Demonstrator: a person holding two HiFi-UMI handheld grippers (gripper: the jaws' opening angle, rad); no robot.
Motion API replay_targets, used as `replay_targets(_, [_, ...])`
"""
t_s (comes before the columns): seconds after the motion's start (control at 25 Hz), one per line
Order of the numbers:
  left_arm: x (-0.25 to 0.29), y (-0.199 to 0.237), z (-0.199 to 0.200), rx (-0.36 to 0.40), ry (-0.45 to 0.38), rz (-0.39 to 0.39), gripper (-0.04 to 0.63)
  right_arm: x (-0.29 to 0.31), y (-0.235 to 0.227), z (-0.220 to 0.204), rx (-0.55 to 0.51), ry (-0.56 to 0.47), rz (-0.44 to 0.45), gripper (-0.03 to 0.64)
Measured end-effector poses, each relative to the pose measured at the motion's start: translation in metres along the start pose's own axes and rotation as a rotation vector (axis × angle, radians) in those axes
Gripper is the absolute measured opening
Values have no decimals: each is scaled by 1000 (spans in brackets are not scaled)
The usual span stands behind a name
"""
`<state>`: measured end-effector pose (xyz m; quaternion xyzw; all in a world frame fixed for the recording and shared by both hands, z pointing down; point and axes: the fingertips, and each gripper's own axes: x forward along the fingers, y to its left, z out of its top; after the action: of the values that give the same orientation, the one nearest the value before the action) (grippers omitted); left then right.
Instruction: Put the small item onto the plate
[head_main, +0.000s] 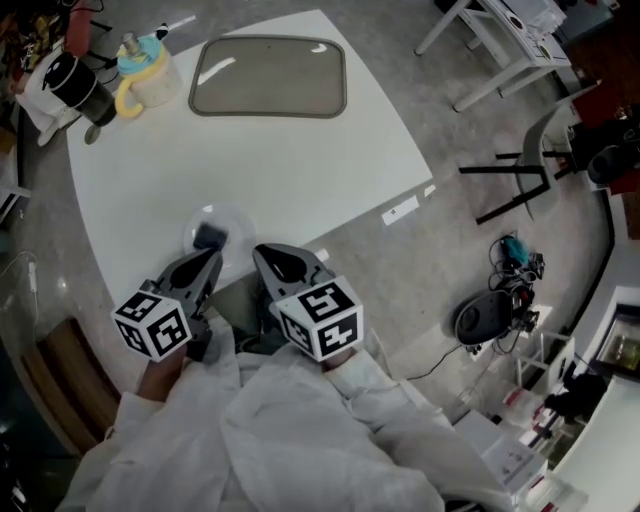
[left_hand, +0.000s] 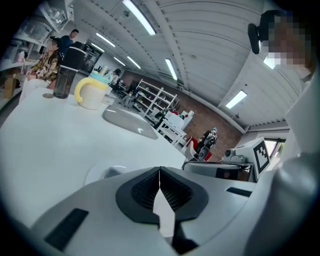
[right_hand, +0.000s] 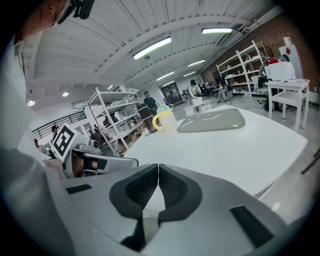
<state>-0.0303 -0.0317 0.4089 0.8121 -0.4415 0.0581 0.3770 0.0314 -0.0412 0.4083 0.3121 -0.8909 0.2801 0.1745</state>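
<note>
White sleeves (head_main: 300, 430), nearest, carry both tools at the near edge of the table (head_main: 300, 170). Left gripper (head_main: 212, 264): jaws closed together, nothing between them. Right gripper (head_main: 260, 252): likewise closed and empty. Small item (head_main: 209, 237): dark, squat, lying just ahead of the left gripper, apparently inside a clear round plate (head_main: 232, 216). Step, by judgement: placing looks already done. Next move calls only for checking that the item sits within the rim.

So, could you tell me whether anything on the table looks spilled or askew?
Nothing stands out: the tray lies flat, the mug stands upright, and the white table shows no spill.
</note>
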Motion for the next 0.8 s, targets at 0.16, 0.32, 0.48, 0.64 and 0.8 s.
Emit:
replay_targets(0.16, [-2,14,-5,-39,13,30,11,8,-5,-9,37,34,-15,17])
replay_targets(0.32, [1,23,0,-55,22,27,11,14,-9,-5,63,24,-28,17])
replay_targets(0.48, [2,29,5,-53,39,12,11,16,-16,-5,114,19,-74,16])
replay_targets(0.64, [-3,40,-2,-85,89,14,11,20,-14,-9,157,20,-86,17])
replay_targets(0.8, [-8,55,-11,-115,125,30,11,26,-17,-20,201,46,-100,17])
